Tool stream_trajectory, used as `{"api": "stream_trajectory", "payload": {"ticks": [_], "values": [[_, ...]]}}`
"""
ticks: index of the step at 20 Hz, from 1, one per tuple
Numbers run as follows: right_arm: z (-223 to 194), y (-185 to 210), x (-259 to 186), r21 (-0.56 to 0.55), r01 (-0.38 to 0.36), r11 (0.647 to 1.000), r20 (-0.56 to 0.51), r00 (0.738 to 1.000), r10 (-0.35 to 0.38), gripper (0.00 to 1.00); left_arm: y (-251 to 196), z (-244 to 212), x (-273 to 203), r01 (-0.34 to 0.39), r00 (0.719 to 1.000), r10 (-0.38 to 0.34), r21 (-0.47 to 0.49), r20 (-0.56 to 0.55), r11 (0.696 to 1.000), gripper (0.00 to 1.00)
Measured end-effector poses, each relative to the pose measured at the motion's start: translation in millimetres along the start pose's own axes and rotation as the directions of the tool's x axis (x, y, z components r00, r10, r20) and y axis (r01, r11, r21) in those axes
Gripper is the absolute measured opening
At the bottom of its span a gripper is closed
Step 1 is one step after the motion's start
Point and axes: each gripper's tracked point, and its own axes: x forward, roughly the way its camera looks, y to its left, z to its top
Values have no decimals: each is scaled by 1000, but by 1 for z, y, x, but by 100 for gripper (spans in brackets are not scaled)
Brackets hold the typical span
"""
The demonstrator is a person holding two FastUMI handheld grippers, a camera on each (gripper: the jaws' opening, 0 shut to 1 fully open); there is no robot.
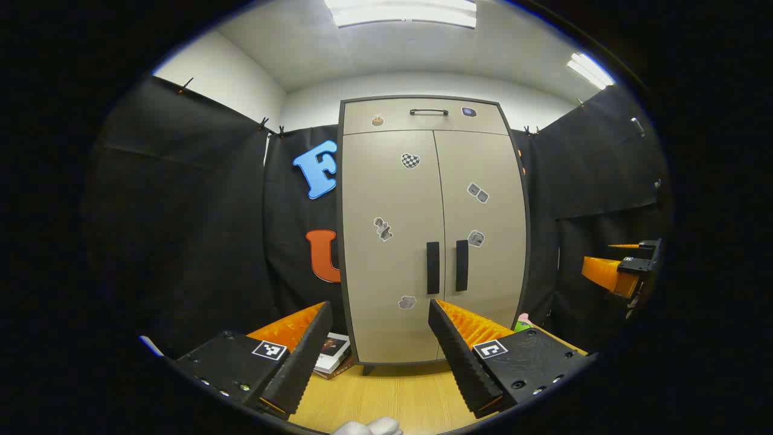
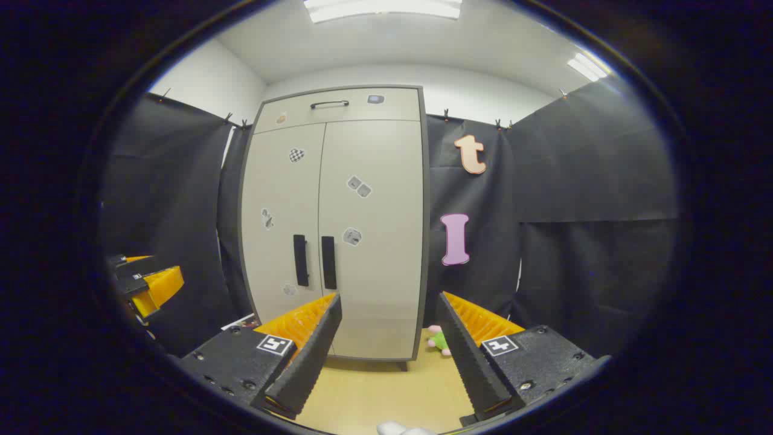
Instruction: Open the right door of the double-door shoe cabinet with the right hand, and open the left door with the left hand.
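The shoe cabinet (image 1: pixel 432 229) stands upright on the wooden floor (image 1: pixel 386 393) ahead of both grippers, against the black cloth wall. Its two doors are closed: the left door (image 1: pixel 389 241) and the right door (image 1: pixel 486 235) meet at a centre seam, each bearing one dark vertical handle, the left handle (image 1: pixel 433 267) and the right handle (image 1: pixel 462 265) side by side near the seam. Above the doors runs one drawer (image 1: pixel 423 116) with a single bar pull.

The left gripper (image 1: pixel 380 347) is held short of the cabinet, jaws spread wide with nothing between them. The right gripper (image 2: pixel 389 344) is likewise released and clear of the doors.

Stickers dot the fronts: six on the doors, two on the drawer, as far as can be counted. One book (image 1: pixel 332 353) lies on the floor at the cabinet's left foot, and one small plush toy (image 2: pixel 439 340), pink and green, sits at its right foot.
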Motion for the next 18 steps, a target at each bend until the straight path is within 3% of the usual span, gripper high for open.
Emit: {"api": "stream_trajectory", "payload": {"ticks": [18], "values": [[-9,0,9,0,11,1000,-20,1000,-11,99,-2,2,-6,-6,1000,6,4,1,1000,96]]}}
